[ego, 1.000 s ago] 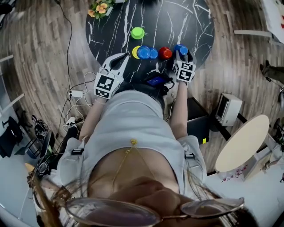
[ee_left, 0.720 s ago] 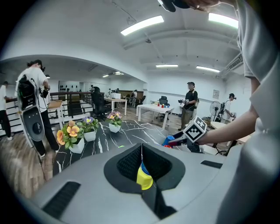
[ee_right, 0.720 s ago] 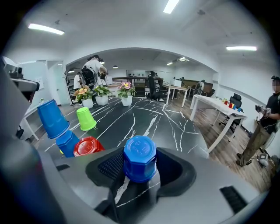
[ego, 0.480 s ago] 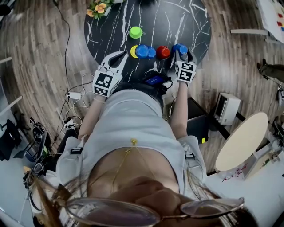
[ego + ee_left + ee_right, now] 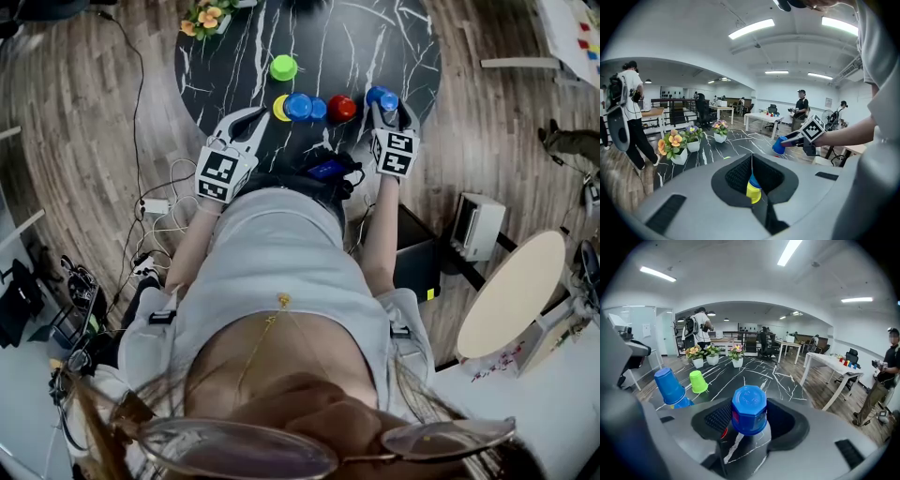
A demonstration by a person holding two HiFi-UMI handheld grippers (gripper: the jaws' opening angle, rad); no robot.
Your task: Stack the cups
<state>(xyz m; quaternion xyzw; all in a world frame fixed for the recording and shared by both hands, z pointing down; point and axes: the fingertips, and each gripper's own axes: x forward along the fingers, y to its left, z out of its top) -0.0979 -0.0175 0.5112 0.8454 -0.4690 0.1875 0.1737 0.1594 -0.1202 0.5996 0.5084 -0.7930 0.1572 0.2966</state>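
Blue cup [image 5: 749, 409], right gripper [image 5: 385, 106] seemingly level

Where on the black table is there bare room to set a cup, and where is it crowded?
Bare: the table at far right, bordered by the green cup, the red cup and the rim; also between green cup and flower pots. Crowded: the near edge, where yellow cup, blue cups and red cup line up between left tool and right tool.

Bright, even light from ceiling strips [image 5: 751, 28]; shadows soft and faint. Gripper views: heavy fisheye bend, black vignette at corners, near cup [image 5: 749, 409] sharp. Head view: glasses [image 5: 239, 450] at bottom edge blurred, floor [image 5: 94, 112] curved.
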